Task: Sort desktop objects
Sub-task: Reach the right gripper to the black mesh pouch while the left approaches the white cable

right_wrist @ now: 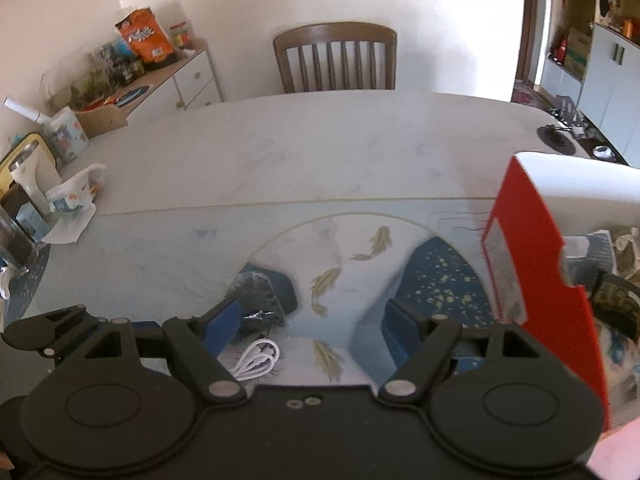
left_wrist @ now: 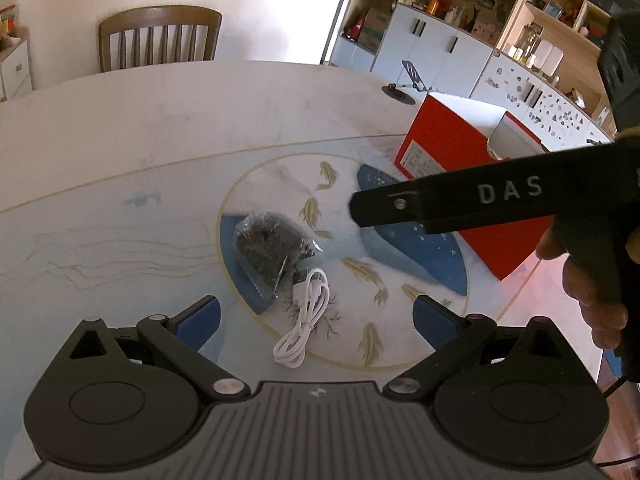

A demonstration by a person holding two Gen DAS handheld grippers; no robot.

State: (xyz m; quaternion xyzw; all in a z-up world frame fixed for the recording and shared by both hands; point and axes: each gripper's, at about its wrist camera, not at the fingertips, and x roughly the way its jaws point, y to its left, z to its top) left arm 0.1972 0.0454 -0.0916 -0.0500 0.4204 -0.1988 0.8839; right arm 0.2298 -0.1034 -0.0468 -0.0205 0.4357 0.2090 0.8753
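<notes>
We hold both grippers, left point(left_wrist: 316, 316) and right point(right_wrist: 312, 320), fingers wide and empty, above the white cable point(left_wrist: 305, 320) beside the red box point(left_wrist: 452, 152), ready to sort.

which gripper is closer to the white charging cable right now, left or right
Right, though only narrowly. The white cable lies just inside the right gripper, beside its left finger. The left gripper hovers open a little short of the cable, which sits between its fingertips.

The red box point(right_wrist: 536, 280) was cut off by the right wrist view's edge, its contents blurred. The dark plastic bag point(right_wrist: 256, 296) was partly hidden behind the right claw point(right_wrist: 312, 320). Labels on the sideboard clutter point(right_wrist: 144, 36) were unreadable.
</notes>
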